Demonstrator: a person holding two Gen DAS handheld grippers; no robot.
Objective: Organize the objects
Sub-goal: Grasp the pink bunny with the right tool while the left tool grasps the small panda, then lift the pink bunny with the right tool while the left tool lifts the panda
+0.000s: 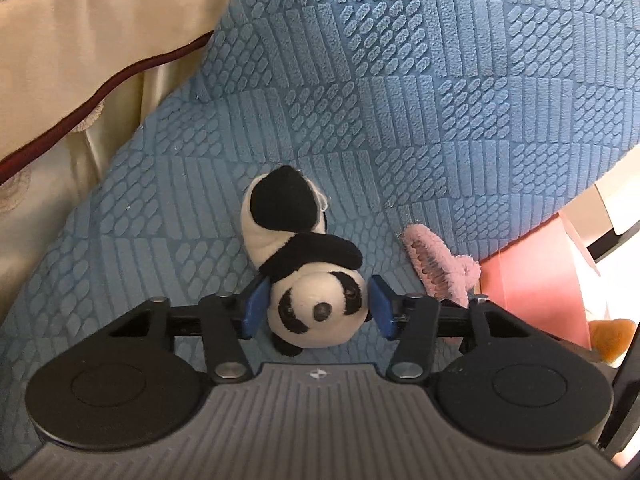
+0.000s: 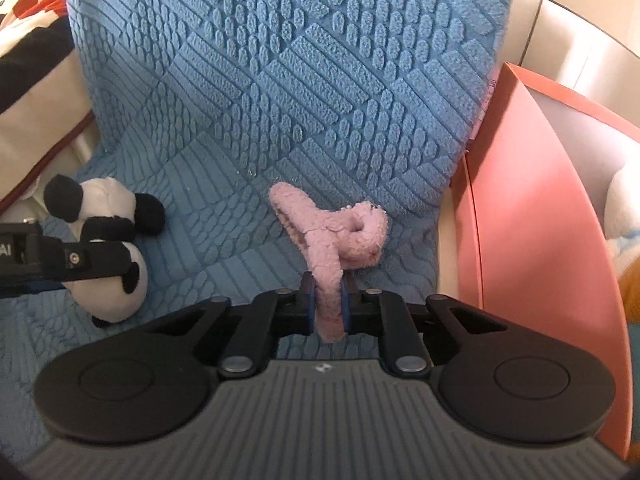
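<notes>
The small black-and-white plush panda looks light and squashy, so its round head, which the left hand-held gripper brackets with blue pads that seem to touch it, is a fair hold. It lies on the blue textured cushion, near the front edge. Just beside it, the right hand-held gripper is clenched on the fuzzy pink hair claw clip, stiff beneath its fleece, next to a pink box.

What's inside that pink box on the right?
Inside the pink box, something white and something orange show at the edge; its wall hides the rest.
</notes>
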